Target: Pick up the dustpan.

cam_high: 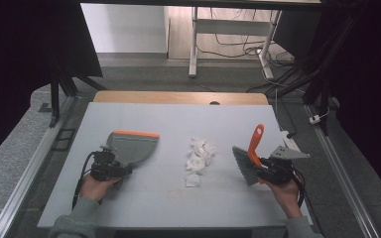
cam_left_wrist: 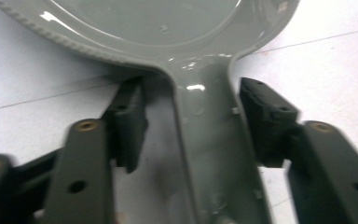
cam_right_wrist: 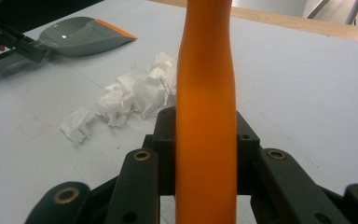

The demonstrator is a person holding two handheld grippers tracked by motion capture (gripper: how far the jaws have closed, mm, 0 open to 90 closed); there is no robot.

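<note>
A grey dustpan (cam_high: 130, 147) with an orange front lip lies on the table's left half. Its handle (cam_left_wrist: 205, 140) runs between the jaws of my left gripper (cam_high: 118, 169) (cam_left_wrist: 191, 109). The right pad (cam_left_wrist: 265, 116) sits close against the handle. A dark gap separates the left pad (cam_left_wrist: 130, 121) from it, so the gripper stands open around the handle. My right gripper (cam_high: 262, 167) (cam_right_wrist: 206, 128) is shut on the orange handle (cam_right_wrist: 206, 93) of a brush (cam_high: 244, 164), whose grey bristles point left toward a pile of torn white paper (cam_high: 198, 159) (cam_right_wrist: 126, 98) at mid-table.
The pale grey table (cam_high: 178, 119) has a wooden strip along its far edge. The dustpan (cam_right_wrist: 81, 35) and the left gripper (cam_right_wrist: 9, 39) sit beyond the paper in the right gripper view. Black curtains, a desk frame and floor cables stand behind the table.
</note>
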